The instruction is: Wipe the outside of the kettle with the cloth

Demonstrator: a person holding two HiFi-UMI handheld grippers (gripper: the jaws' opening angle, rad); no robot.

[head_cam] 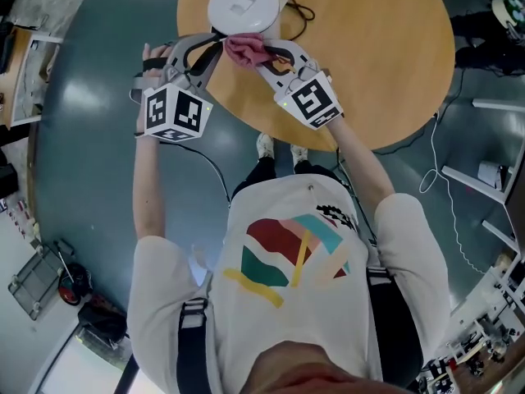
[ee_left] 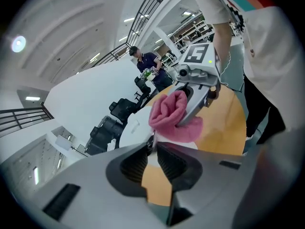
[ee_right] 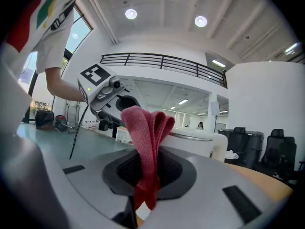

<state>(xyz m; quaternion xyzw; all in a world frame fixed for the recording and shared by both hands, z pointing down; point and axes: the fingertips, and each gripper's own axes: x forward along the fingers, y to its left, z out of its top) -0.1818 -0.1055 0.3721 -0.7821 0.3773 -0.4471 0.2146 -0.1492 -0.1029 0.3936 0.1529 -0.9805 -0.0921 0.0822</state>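
Note:
A white kettle [head_cam: 244, 5] stands at the near side of a round wooden table [head_cam: 377, 56]. My left gripper [head_cam: 215, 39] reaches to the kettle's near left edge. In the left gripper view its jaws [ee_left: 153, 146] stand nearly closed on a thin white edge of the kettle [ee_left: 135, 128]. My right gripper [head_cam: 261, 56] is shut on a folded pink cloth [head_cam: 246, 49], which lies against the kettle's near side. In the right gripper view the cloth [ee_right: 148, 128] stands up from the pinching jaws [ee_right: 147, 165], with the kettle [ee_right: 200, 144] just behind it.
A black cable [head_cam: 300, 11] runs over the table behind the kettle. A white cable [head_cam: 435, 162] and shelving [head_cam: 492, 171] are on the floor to the right. Black office chairs [ee_left: 112, 123] and a person [ee_left: 145, 63] are far behind the table.

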